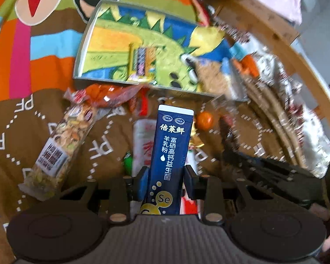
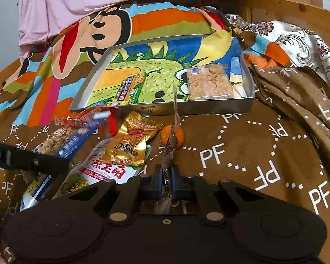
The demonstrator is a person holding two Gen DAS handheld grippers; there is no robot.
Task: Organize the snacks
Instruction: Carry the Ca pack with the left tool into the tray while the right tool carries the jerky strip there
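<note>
My left gripper is shut on a dark blue stick pack with white Chinese text, held upright above the snack pile. My right gripper is shut on a thin clear snack wrapper, seen edge-on. The grey box with a dinosaur drawing inside lies beyond both grippers; it holds a green-yellow bar and a crumbly biscuit pack. It also shows in the left wrist view. My left gripper's arm crosses the right wrist view at the left.
On the brown PF blanket lie a nut bar, a gold pack, a white bean-snack bag, an orange ball and red wrappers. A wooden frame and patterned cloth are at the right.
</note>
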